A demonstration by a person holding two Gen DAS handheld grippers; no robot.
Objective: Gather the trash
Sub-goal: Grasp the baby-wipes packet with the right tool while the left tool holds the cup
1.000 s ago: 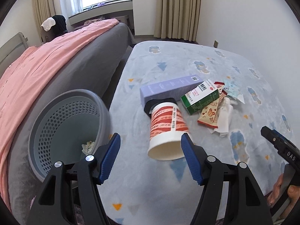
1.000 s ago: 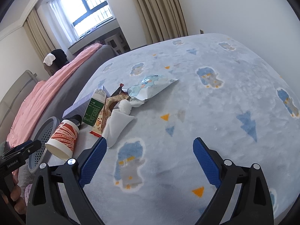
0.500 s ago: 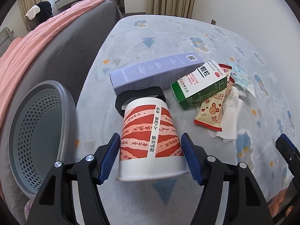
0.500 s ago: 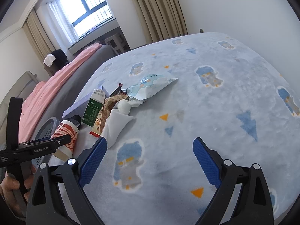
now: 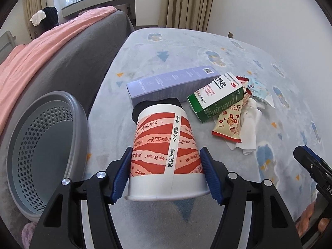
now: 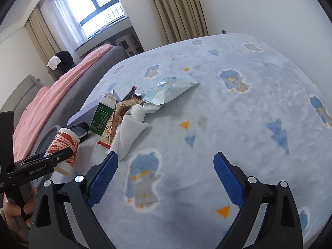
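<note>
where the cup lies: paper cup [image 5: 166,145] on fuzzy rug [image 5: 217,47]
left fingers [image 5: 166,176]: ribbed blue, hugging cup, contact unclear
right fingers [image 6: 166,178]: wide apart, empty
basket [image 5: 41,145]: perforated grey plastic

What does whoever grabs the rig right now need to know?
Left claw: pads flank the red-and-white paper cup, which lies on its side on the blanket; firm grip not confirmed.
Right claw: open, empty, over bare blanket.
Grey bin: beside the bed, left of the cup; contents not visible.
Done: nothing confirmed.
Left: cup, purple box, green carton, snack wrapper, white tissue, blue pouch all need binning.
</note>
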